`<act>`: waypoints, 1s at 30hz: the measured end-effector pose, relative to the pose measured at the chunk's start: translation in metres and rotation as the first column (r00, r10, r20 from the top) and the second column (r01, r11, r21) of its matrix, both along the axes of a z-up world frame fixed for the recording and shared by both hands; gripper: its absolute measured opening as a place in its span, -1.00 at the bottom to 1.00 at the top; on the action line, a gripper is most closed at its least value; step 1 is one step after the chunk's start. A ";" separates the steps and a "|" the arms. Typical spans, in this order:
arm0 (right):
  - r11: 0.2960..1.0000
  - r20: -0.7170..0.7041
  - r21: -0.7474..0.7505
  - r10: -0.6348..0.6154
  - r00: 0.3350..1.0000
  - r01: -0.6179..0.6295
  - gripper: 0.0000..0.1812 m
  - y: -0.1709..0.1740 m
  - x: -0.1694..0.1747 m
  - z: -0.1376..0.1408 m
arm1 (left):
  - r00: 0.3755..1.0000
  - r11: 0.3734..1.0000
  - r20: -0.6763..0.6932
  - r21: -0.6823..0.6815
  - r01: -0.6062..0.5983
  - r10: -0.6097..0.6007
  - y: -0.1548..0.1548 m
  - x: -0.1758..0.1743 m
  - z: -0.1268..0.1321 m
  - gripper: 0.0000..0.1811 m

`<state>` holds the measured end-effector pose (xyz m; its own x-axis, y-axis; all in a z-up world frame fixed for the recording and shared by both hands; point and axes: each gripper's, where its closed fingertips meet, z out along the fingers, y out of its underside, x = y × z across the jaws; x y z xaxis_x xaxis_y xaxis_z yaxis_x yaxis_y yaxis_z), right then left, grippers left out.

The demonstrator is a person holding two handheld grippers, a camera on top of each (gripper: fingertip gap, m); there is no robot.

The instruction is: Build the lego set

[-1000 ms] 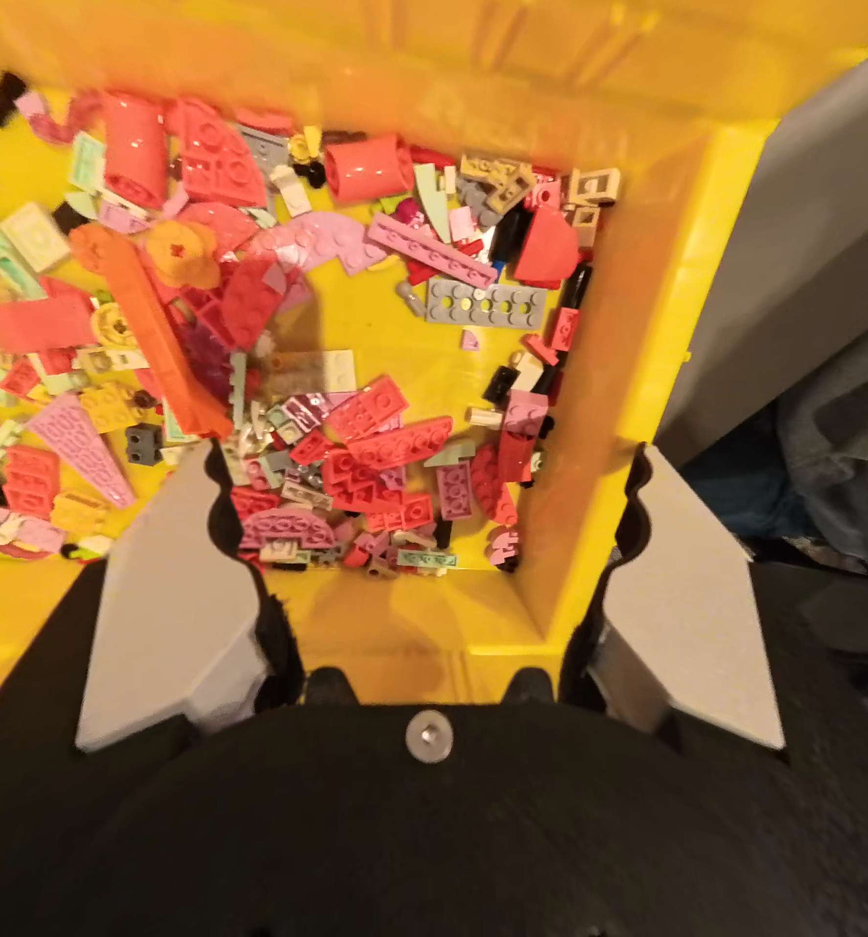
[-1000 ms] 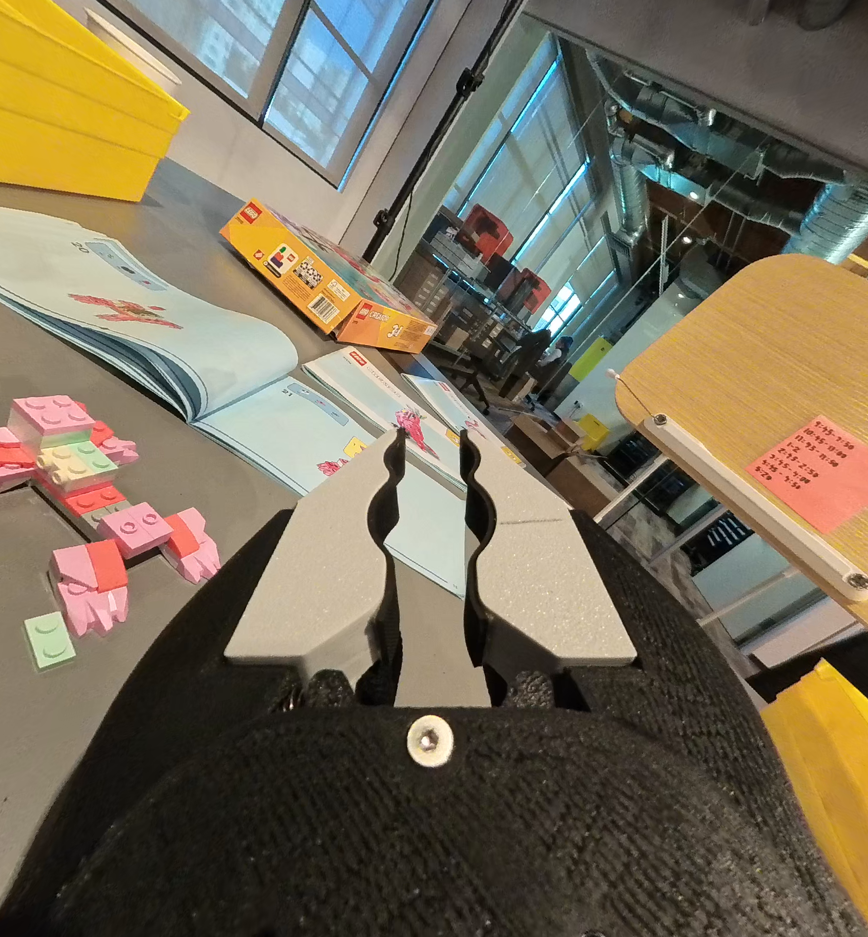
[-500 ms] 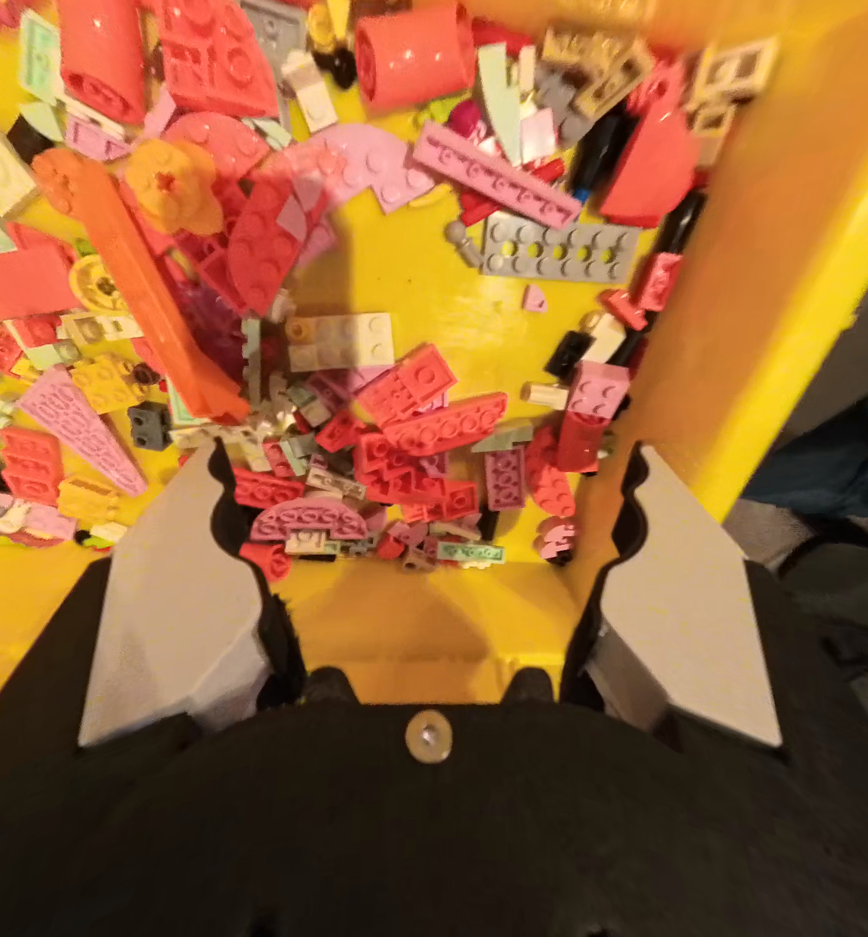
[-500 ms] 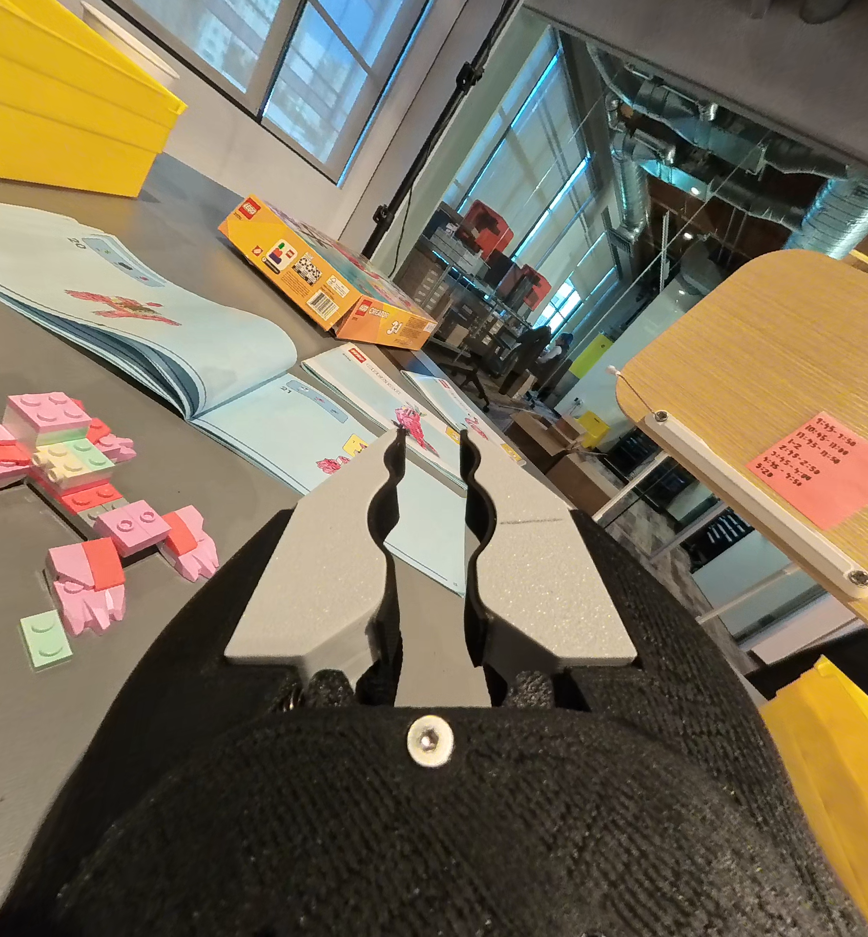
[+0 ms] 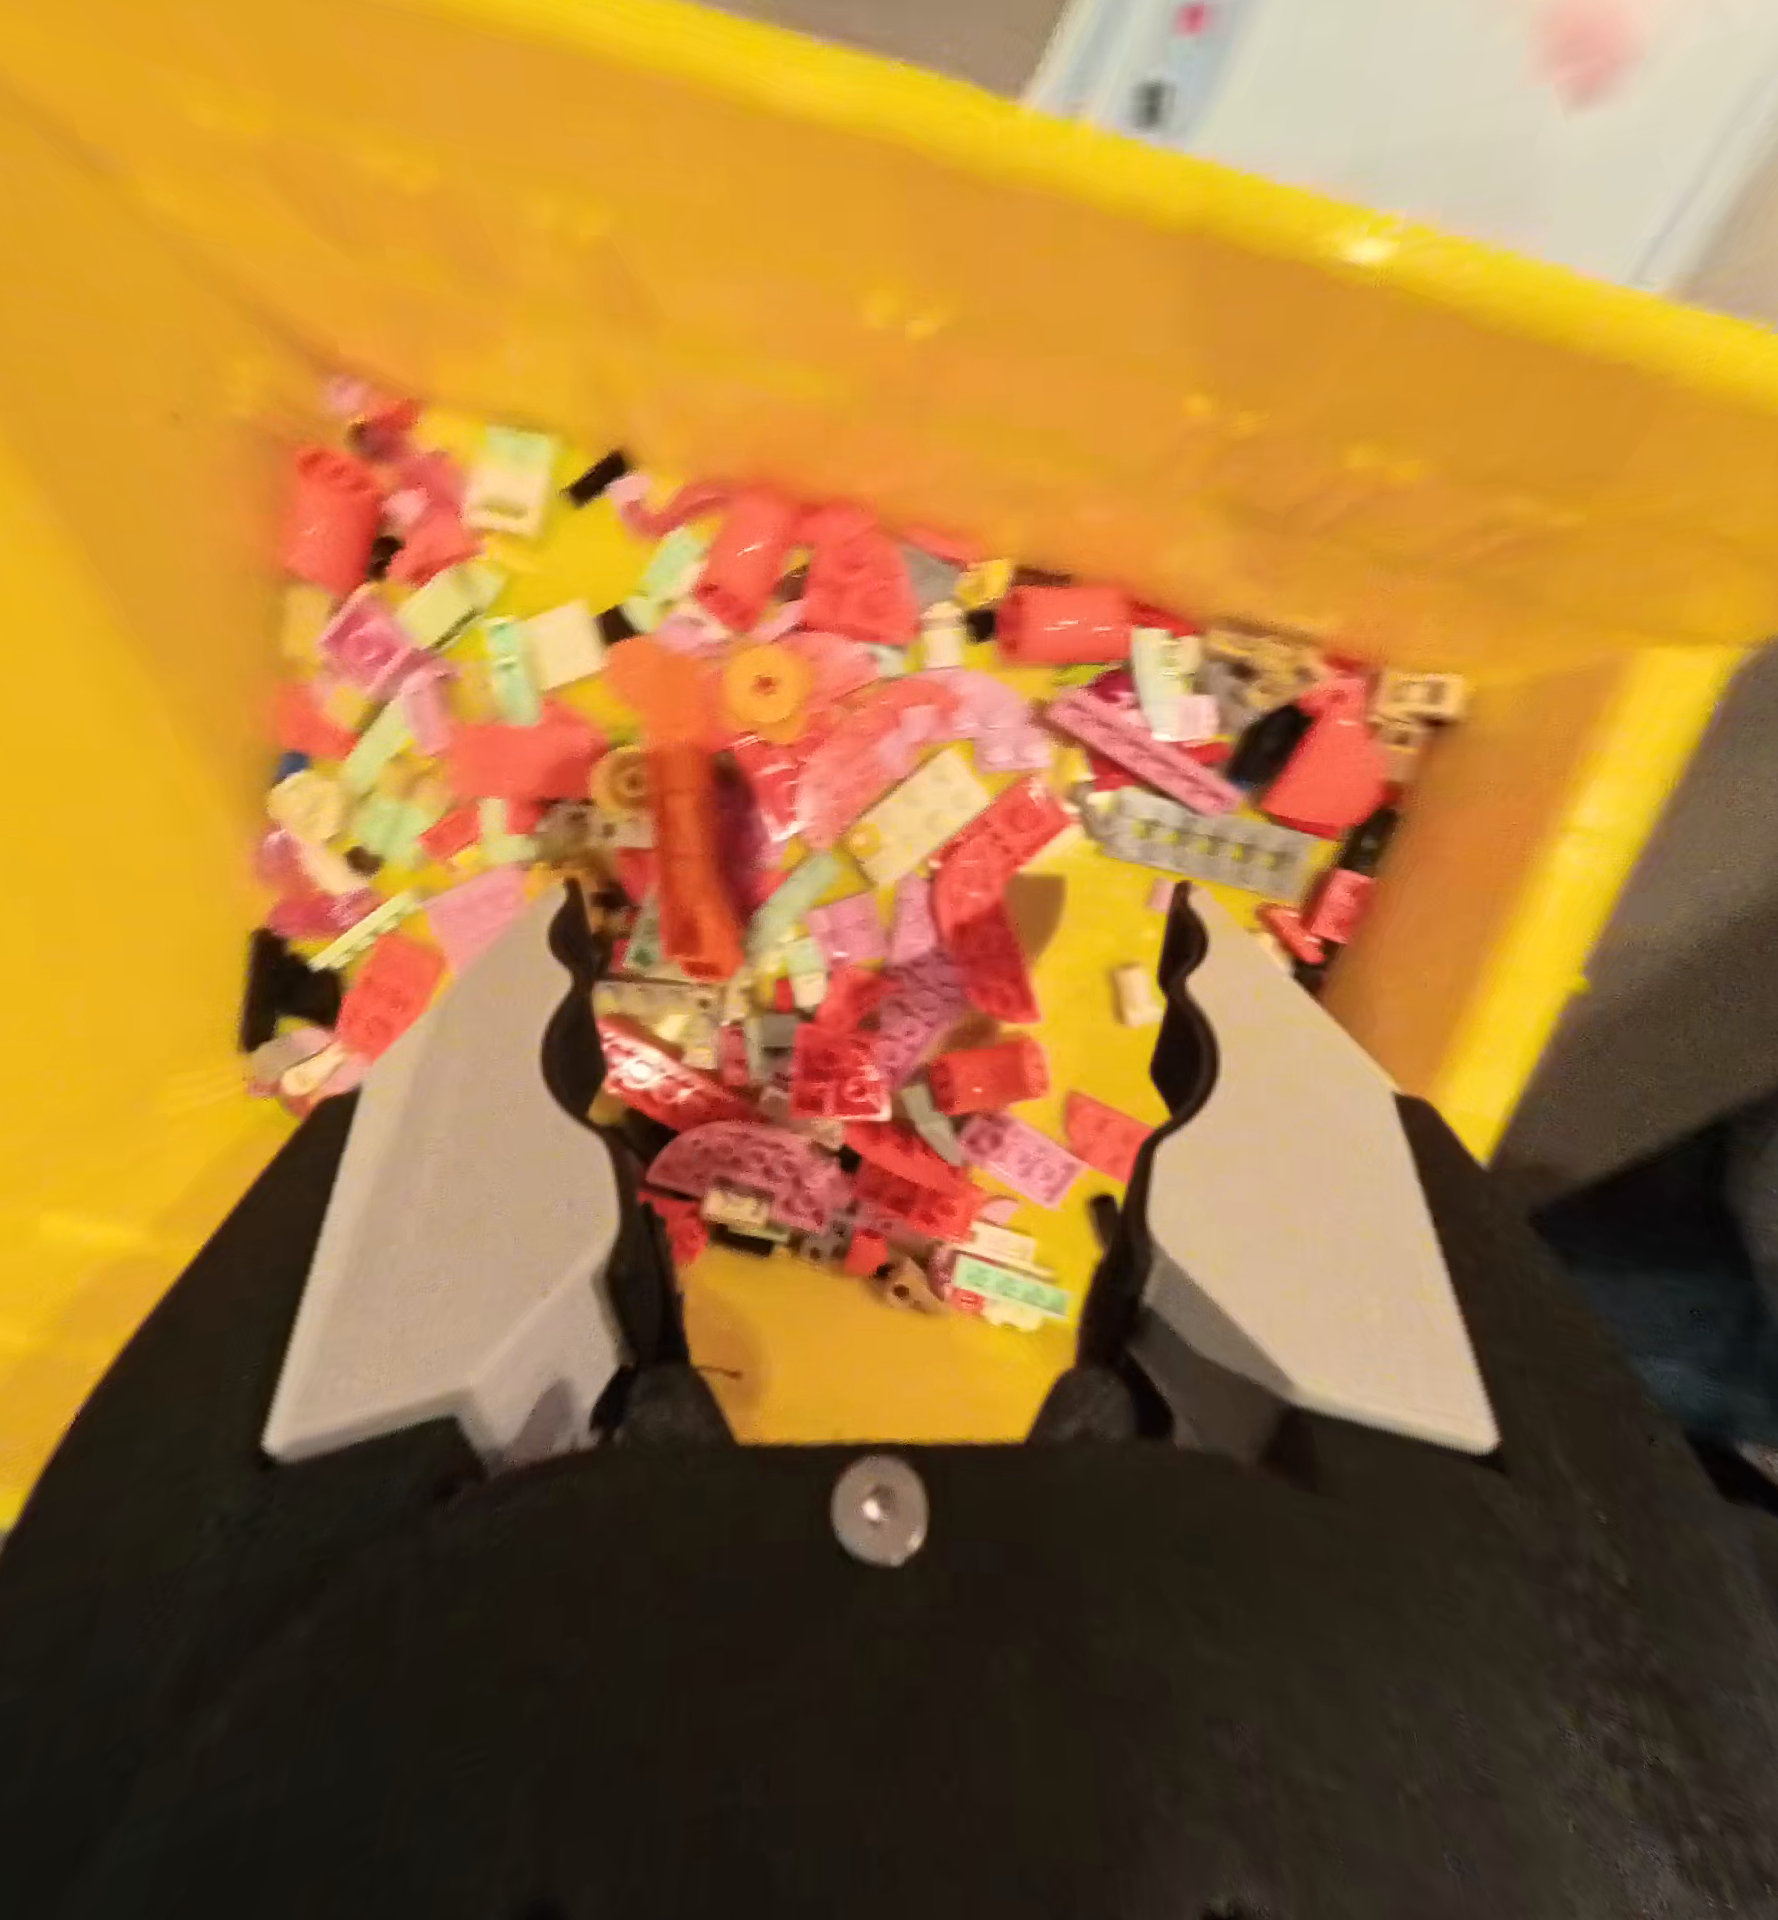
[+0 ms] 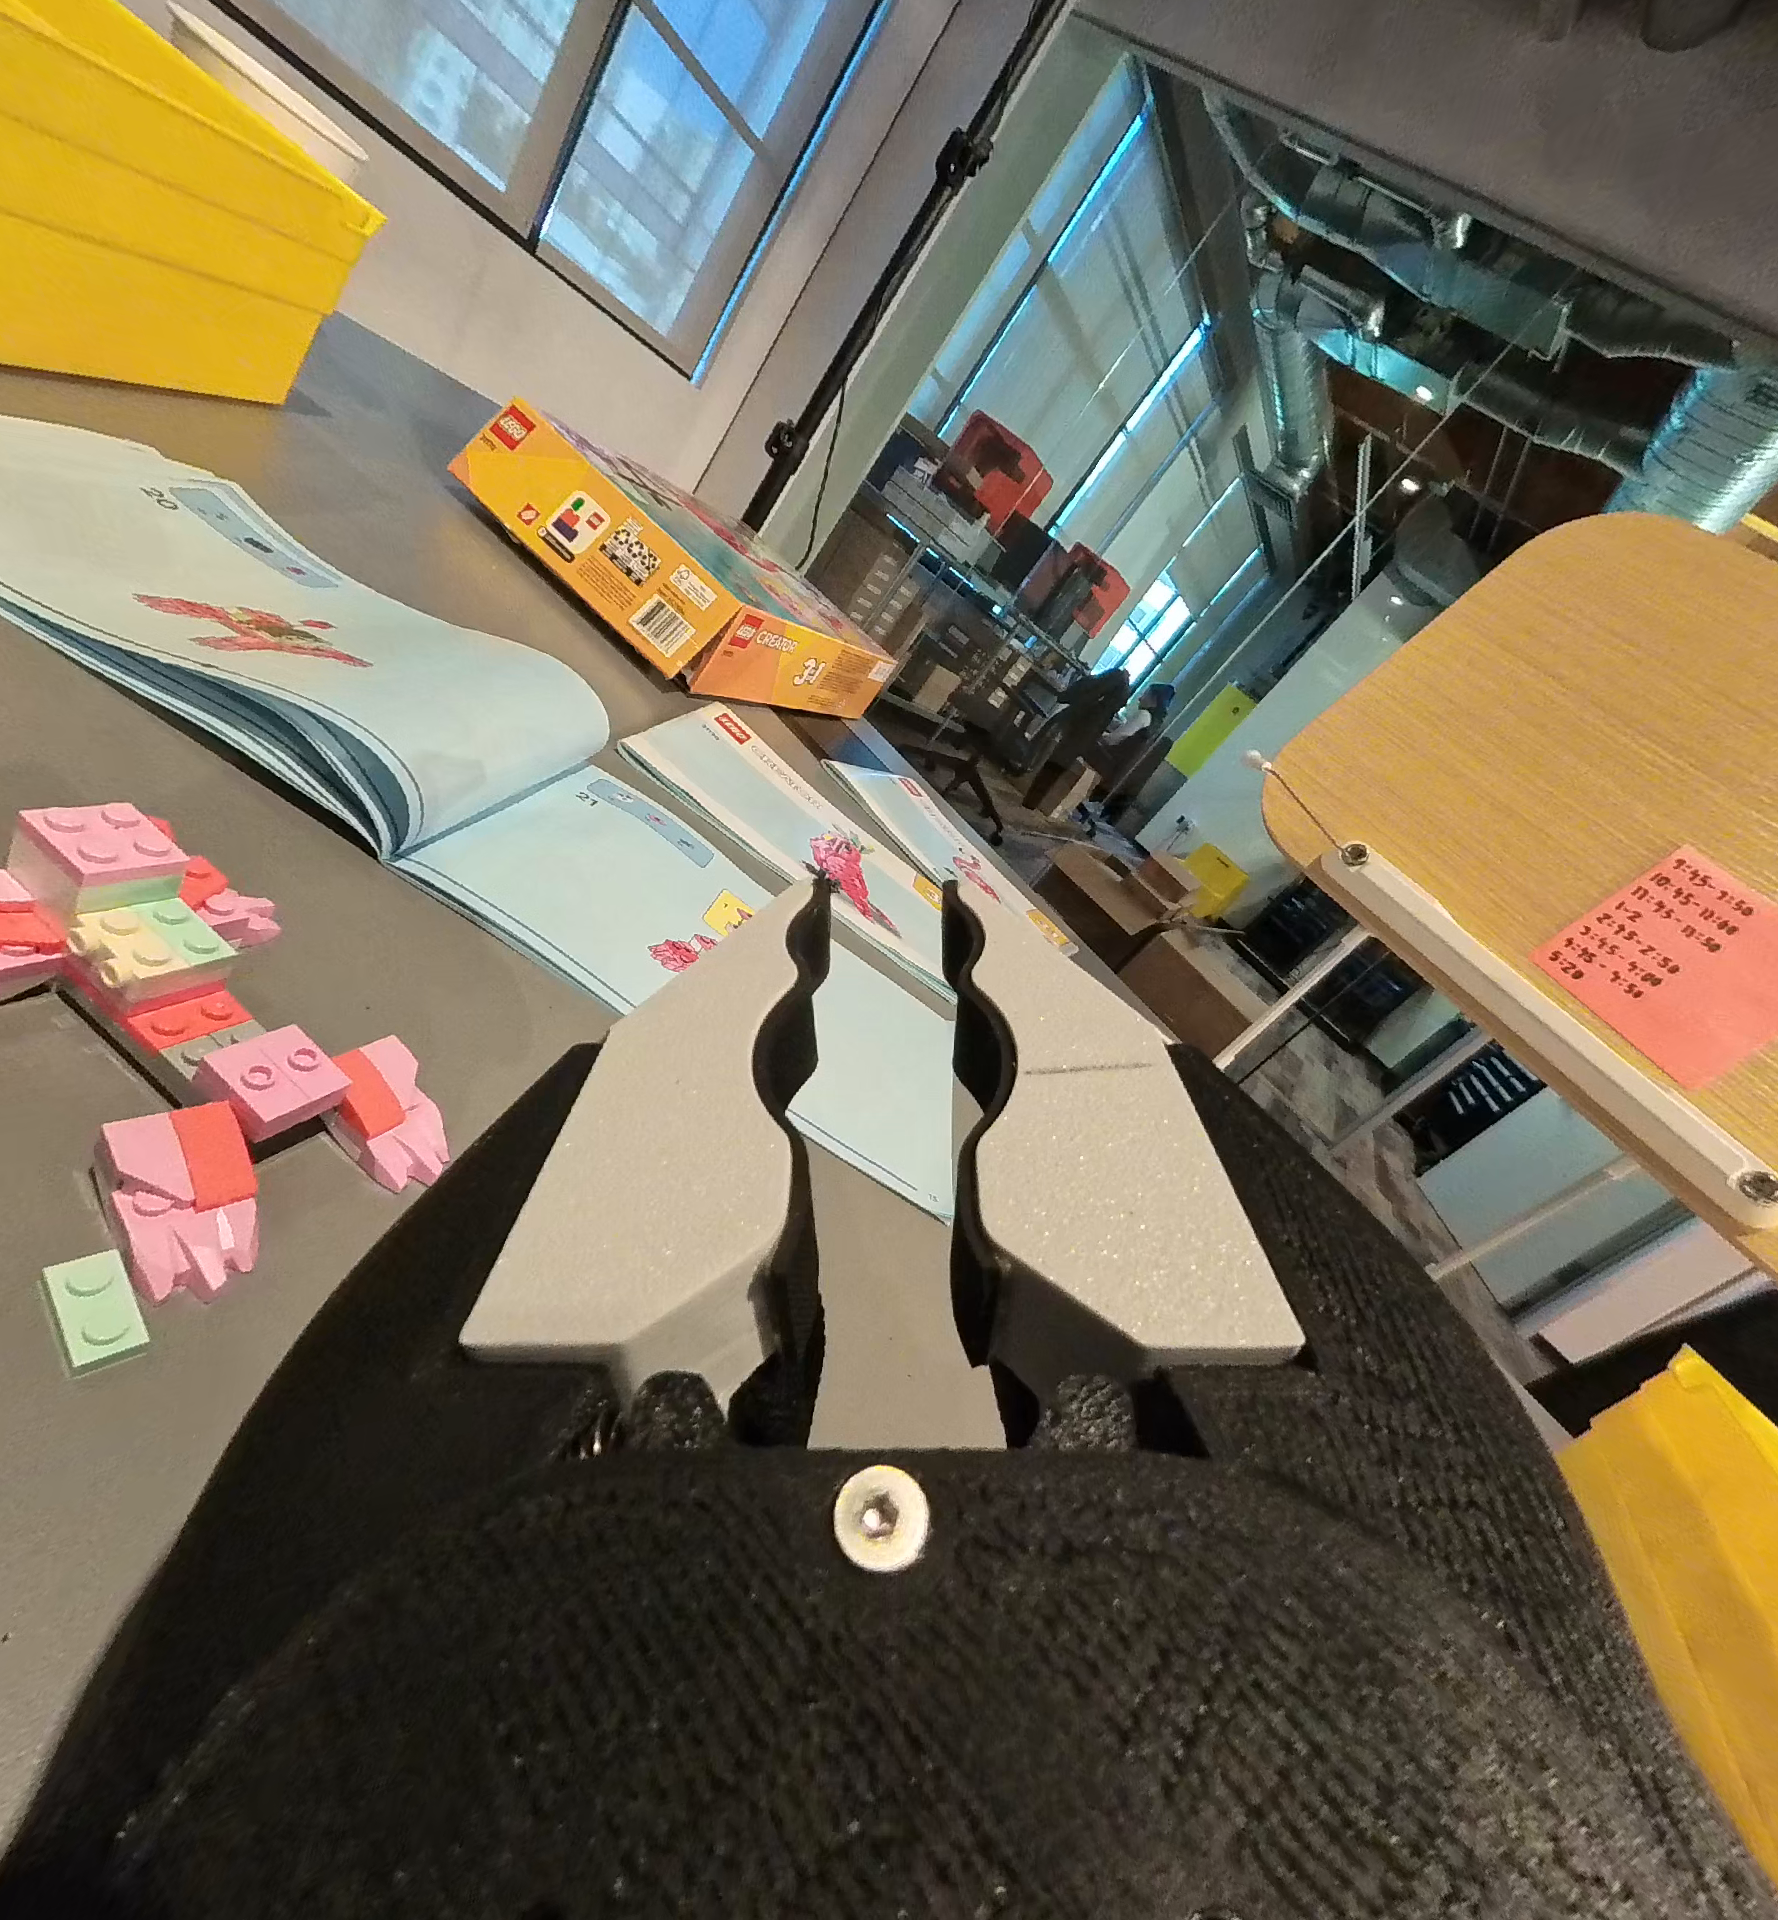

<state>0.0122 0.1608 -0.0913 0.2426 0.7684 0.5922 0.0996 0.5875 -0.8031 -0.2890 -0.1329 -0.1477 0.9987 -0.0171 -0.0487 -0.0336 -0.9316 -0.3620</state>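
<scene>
In the left wrist view my left gripper [image 5: 874, 894] is open and empty, held over a yellow bin [image 5: 864, 312] full of loose lego pieces [image 5: 843, 1049] in red, pink, mint and grey. A long orange piece [image 5: 693, 852] and a grey plate with holes [image 5: 1207, 847] lie among them. The picture is blurred. In the right wrist view my right gripper [image 6: 882, 885] is empty with its jaws only slightly apart, above the grey table [image 6: 54, 1507]. A partly built pink and red model [image 6: 126, 966] lies to its left, with a loose mint plate [image 6: 95, 1314] beside it.
An open instruction booklet [image 6: 345, 665], two more booklets [image 6: 760, 800] and the orange set box [image 6: 656, 582] lie on the table. Stacked yellow bins [image 6: 116, 208] stand at the far left. A wooden board [image 6: 1591, 831] with a pink note and another yellow bin [image 6: 1716, 1621] are on the right. The gap from one gripper's tips to the other's is roughly 45 cm.
The left gripper has pulled back and tilted, so the bin's far wall now fills the top of its view. Its jaws stand closer together. The right gripper has barely moved.
</scene>
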 end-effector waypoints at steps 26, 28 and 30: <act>1.000 -0.005 0.002 0.003 1.000 -0.003 -0.79 -0.001 -0.002 0.000 | 0.950 0.982 -0.299 -0.134 -0.130 0.085 -0.021 -0.048 -0.012 0.40; 1.000 -0.004 0.002 0.003 1.000 -0.003 -0.79 -0.001 -0.003 0.000 | 0.975 0.991 -0.199 -0.064 -0.114 0.099 -0.010 -0.035 -0.006 0.37; 1.000 -0.003 0.003 0.002 1.000 -0.002 -0.79 0.000 -0.003 0.000 | 0.978 0.993 -0.180 -0.040 -0.110 0.101 -0.007 -0.031 -0.002 0.32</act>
<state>0.0090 0.1606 -0.0915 0.2429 0.7671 0.5938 0.0957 0.5902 -0.8016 -0.3200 -0.1397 -0.1496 0.9705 0.0809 -0.2271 0.0059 -0.9498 -0.3129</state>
